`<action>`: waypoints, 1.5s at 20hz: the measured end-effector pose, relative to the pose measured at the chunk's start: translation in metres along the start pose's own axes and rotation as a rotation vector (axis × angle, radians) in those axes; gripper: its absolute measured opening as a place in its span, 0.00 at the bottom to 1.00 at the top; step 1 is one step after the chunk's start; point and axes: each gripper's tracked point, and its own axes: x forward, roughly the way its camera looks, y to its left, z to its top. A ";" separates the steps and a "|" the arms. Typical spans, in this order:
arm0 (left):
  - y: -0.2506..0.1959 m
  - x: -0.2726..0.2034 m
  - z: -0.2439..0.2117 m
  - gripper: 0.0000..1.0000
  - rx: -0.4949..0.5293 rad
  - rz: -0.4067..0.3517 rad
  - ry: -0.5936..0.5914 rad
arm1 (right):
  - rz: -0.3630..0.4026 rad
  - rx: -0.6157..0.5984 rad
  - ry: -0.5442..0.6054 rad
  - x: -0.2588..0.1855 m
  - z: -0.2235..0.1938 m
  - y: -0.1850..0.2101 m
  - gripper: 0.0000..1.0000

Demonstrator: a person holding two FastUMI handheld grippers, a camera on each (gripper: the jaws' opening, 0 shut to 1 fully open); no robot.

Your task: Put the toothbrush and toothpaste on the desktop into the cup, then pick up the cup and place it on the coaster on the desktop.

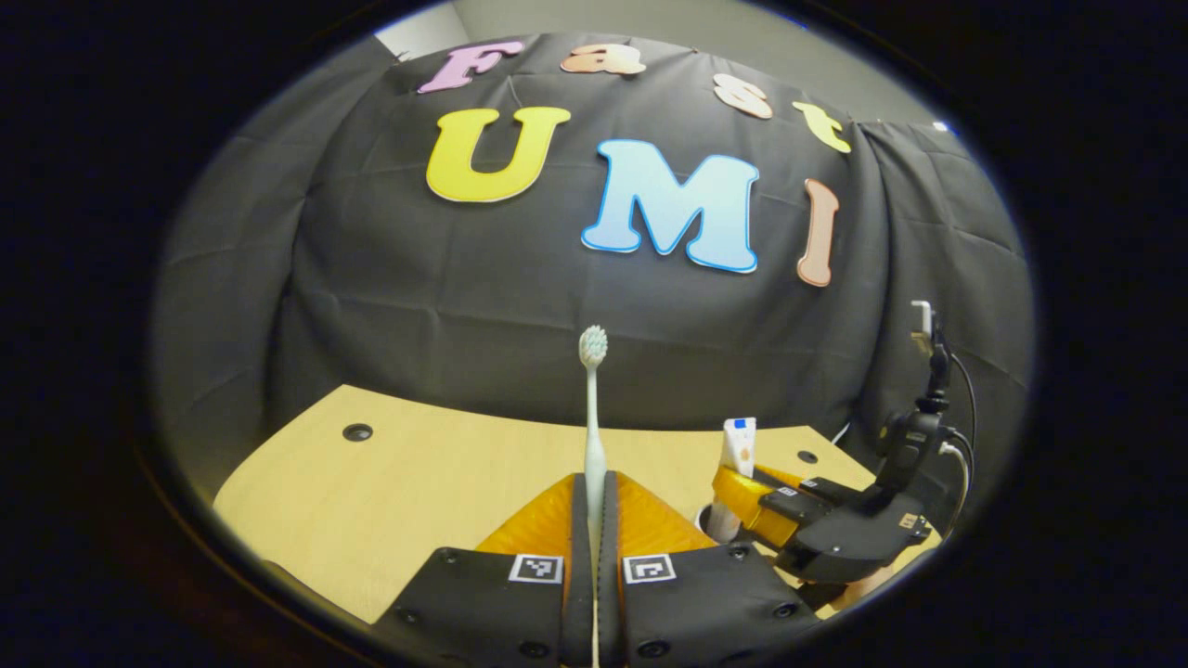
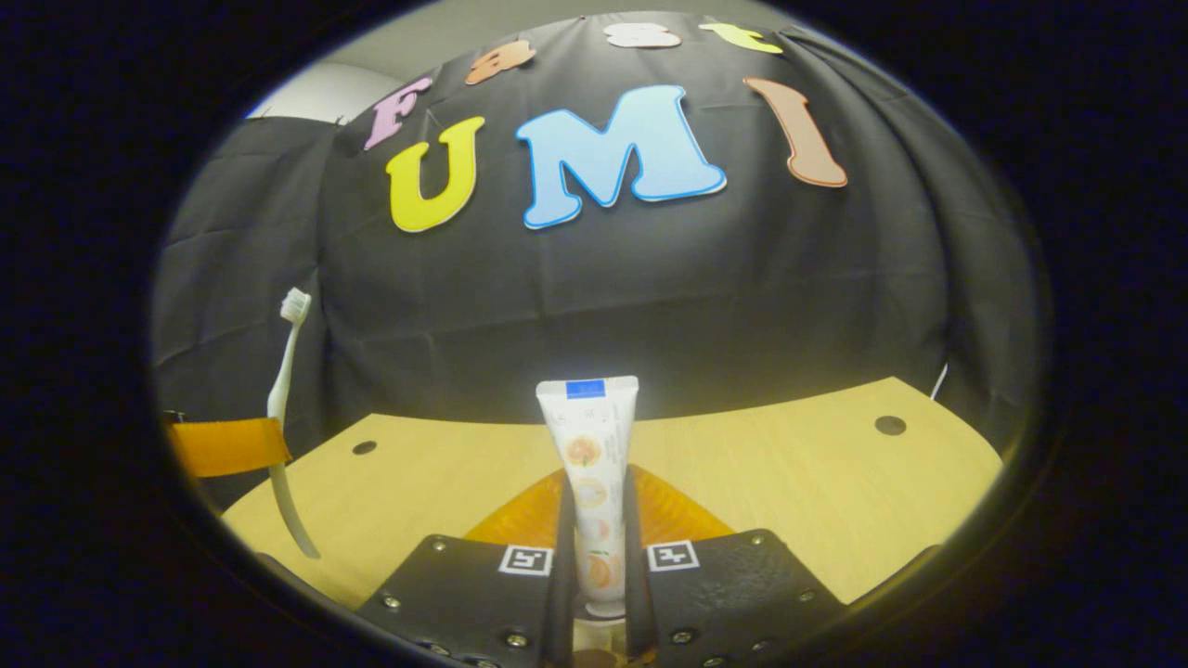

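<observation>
Currently both items clamped upright.
Left hand-held gripper (image 1: 594,520) pinches toothbrush (image 1: 592,408); right hand-held gripper (image 2: 594,547) pinches toothpaste (image 2: 591,464) above table (image 2: 789,482).

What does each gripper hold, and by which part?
The left gripper clamps the toothbrush by its handle, bristles up. The right gripper clamps the toothpaste by its lower body, near the cap.

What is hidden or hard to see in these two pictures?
- Left gripper view: the pale toothbrush handle's lower end, hidden between the left gripper fingers.
- Left gripper view: a white cup, mostly behind the right gripper.
- Right gripper view: the white toothpaste tube cap end, cut off by the bottom edge.
</observation>
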 end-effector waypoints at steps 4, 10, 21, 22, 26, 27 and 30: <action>0.000 0.000 -0.004 0.09 0.002 0.005 0.010 | -0.002 -0.020 0.038 -0.004 -0.008 0.001 0.27; 0.002 -0.005 -0.007 0.09 -0.002 0.012 0.015 | -0.003 -0.062 0.098 -0.011 -0.019 0.004 0.37; -0.007 -0.004 -0.008 0.09 0.007 -0.010 0.024 | -0.041 -0.091 0.159 -0.022 -0.022 -0.001 0.37; -0.008 -0.004 -0.007 0.09 0.008 -0.012 0.023 | -0.025 -0.089 0.158 -0.022 -0.022 0.002 0.38; -0.008 -0.003 -0.007 0.09 0.019 -0.017 0.022 | 0.054 -0.059 0.156 -0.017 -0.025 0.020 0.68; -0.008 -0.004 -0.007 0.09 0.020 -0.020 0.022 | 0.057 -0.052 0.166 -0.024 -0.027 0.022 0.96; -0.009 -0.003 -0.005 0.09 0.030 -0.025 0.017 | 0.038 -0.058 0.169 -0.021 -0.025 0.021 0.96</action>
